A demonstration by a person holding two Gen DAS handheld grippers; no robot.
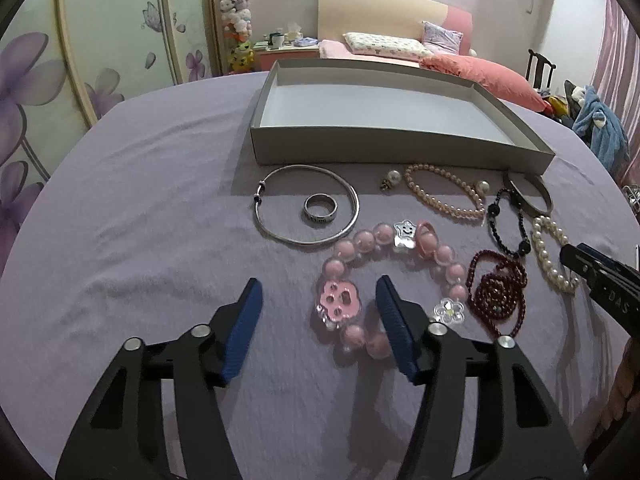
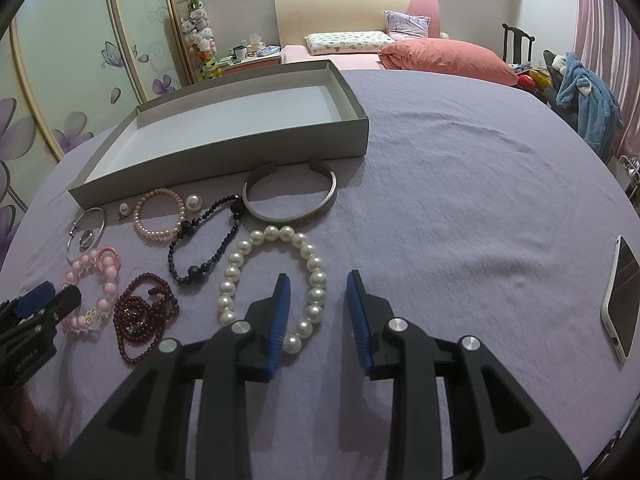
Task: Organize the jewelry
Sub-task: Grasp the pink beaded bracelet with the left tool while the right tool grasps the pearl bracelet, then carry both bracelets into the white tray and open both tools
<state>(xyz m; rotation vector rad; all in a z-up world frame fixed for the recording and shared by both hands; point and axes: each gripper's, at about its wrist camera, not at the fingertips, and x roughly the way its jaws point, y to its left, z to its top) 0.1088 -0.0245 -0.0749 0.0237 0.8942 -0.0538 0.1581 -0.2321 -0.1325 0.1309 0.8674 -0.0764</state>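
Observation:
Jewelry lies on a purple cloth in front of an empty grey box [image 1: 400,142] [image 2: 224,160]. My left gripper [image 1: 318,294] is open, just above the cloth, over the left side of a pink bead bracelet [image 1: 362,240] with a pink charm [image 1: 339,299]. My right gripper [image 2: 318,286] is open over the right side of a white pearl bracelet [image 2: 236,260]. Beside them lie a dark red bead string [image 1: 498,286] [image 2: 140,312], a black bead bracelet [image 2: 200,248], a silver bangle [image 1: 308,206] around a ring [image 1: 320,210], a small pink pearl bracelet [image 1: 444,194] and a silver cuff [image 2: 292,196].
A white phone [image 2: 624,300] lies at the right edge of the cloth. Two loose pearl earrings [image 1: 394,178] sit by the box. A bed with pillows, a chair with clothes and a wardrobe stand behind the table.

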